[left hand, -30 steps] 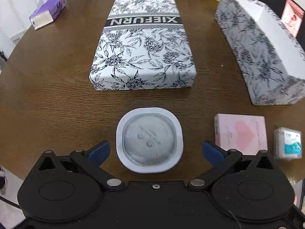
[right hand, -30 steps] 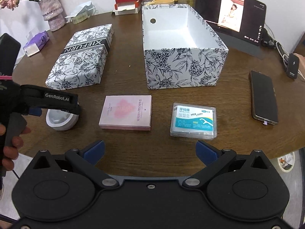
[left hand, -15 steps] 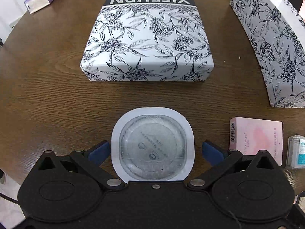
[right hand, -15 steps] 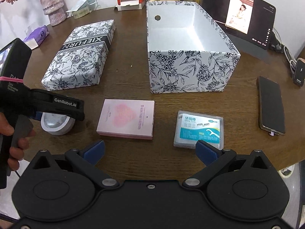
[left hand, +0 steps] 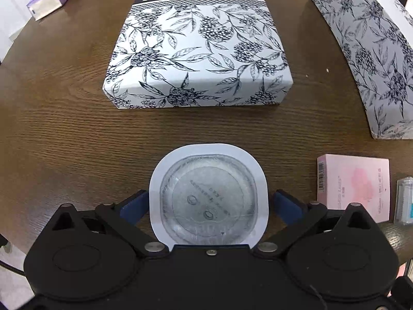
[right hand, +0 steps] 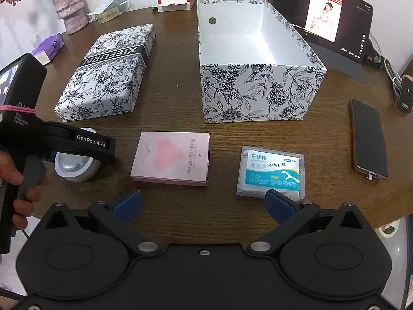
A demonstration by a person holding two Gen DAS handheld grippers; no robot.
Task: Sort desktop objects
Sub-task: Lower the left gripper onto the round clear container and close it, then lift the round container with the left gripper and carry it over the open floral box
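In the left wrist view, the left gripper (left hand: 209,204) has its jaws spread on either side of a small foil-sealed cup (left hand: 208,196) that stands on the brown table (left hand: 64,134); the blue pads sit just beside the cup's white rim, and no squeeze on it shows. Beyond the cup lies the floral lid (left hand: 198,49), printed side up, and to the right the pink box (left hand: 353,186) lies flat. The likely trouble here is the cup's thin, overhanging rim: if the jaws close on that flange rather than on the body below it, the cup could buckle, tilt or slip out on the lift, and a hard squeeze might burst the foil seal. In the right wrist view, the right gripper (right hand: 204,204) hovers low over the near table edge with its jaws spread wide and nothing between them; its right pad hangs in front of the near edge of the floss pick pack (right hand: 271,173), so a careless drop could shove that pack. The open floral box (right hand: 258,59) stands behind, and its inside shows only white walls and floor. Counted in this view: one cup, one pink box, one floss pack, all three on the table outside the open box; one lid, one open box, one phone (right hand: 369,139) to the right, and two grippers.
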